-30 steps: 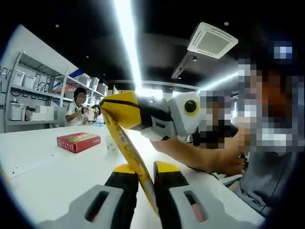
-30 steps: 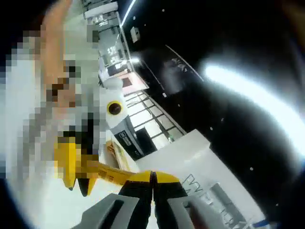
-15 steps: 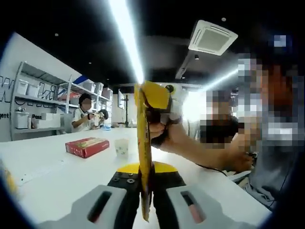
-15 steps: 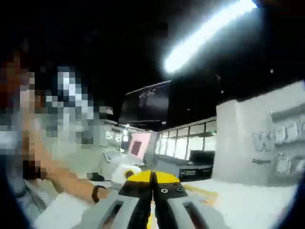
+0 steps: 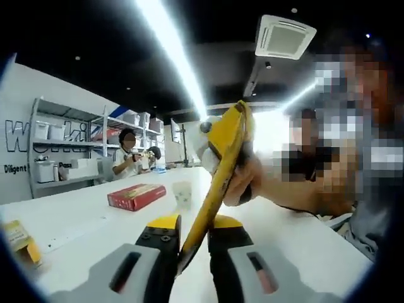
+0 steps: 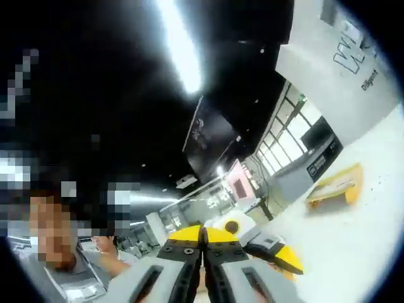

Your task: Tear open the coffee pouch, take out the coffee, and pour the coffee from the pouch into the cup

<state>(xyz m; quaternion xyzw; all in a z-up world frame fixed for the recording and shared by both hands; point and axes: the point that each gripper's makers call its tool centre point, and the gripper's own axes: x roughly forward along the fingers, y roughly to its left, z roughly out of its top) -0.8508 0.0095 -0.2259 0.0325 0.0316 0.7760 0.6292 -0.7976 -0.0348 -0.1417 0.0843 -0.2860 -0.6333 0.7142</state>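
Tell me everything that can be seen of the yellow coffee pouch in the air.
The coffee pouch is a flat, thin yellow packet, seen almost edge-on in the left gripper view. It is held in the air above the white table and leans to the right. Its lower end sits between the jaws of the left gripper, which are closed on it. Its upper end is held by the right gripper, with the person's hand just behind. Whether it is torn open cannot be told.
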